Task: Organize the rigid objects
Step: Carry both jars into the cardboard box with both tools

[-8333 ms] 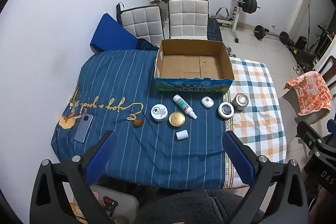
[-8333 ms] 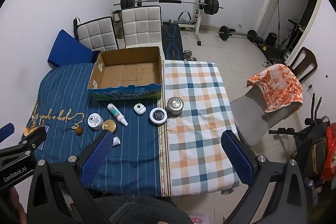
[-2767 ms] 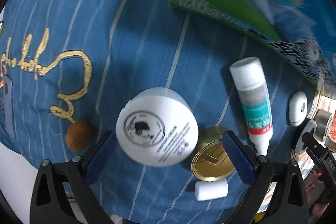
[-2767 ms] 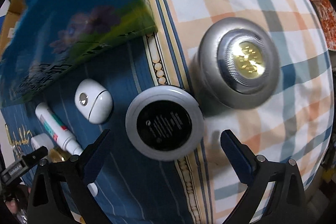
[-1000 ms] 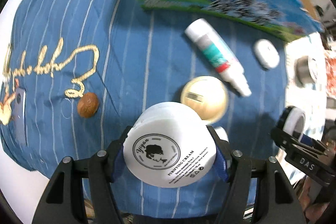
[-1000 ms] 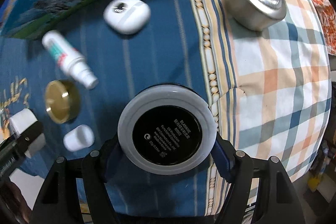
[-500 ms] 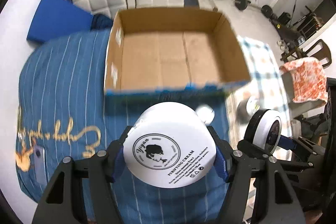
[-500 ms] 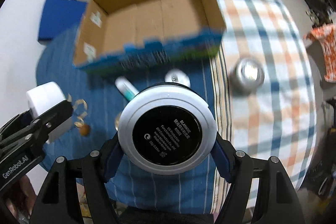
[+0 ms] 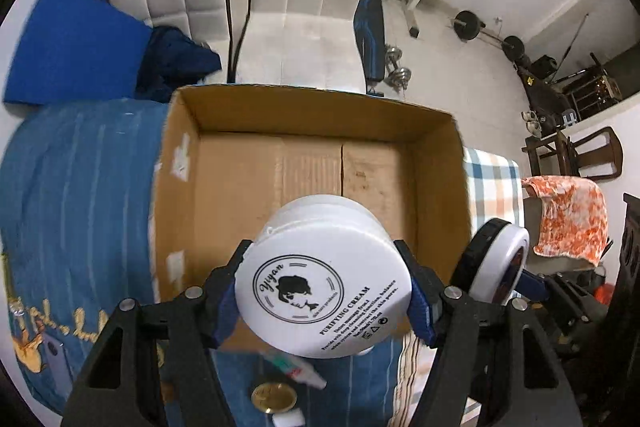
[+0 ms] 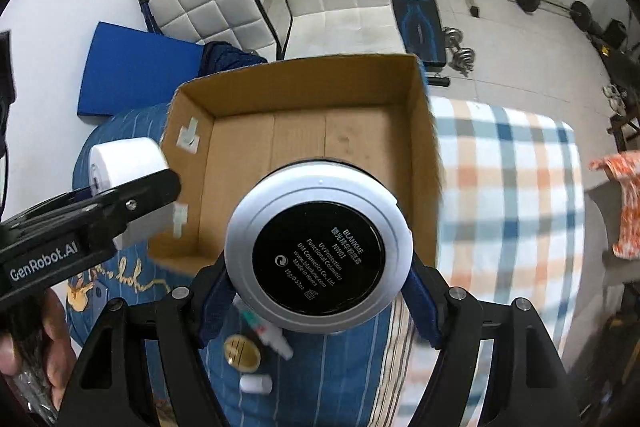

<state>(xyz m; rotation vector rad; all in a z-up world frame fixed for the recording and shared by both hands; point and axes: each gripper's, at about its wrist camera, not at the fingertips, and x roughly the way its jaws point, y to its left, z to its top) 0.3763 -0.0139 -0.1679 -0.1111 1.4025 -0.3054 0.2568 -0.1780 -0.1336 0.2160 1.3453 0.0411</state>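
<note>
Left tongs: pinching the white jar by its sides, lid toward the camera, so it can drop in flat.
Right tongs: pinching the compact the same way, black face up.
Box: open and bare inside; both items hang over its near edge, not yet in.
Left on the table: tube, gold tin, white cap, lying near the box for later trips, I'd guess.
Table: covered in blue and checked cloth.
</note>
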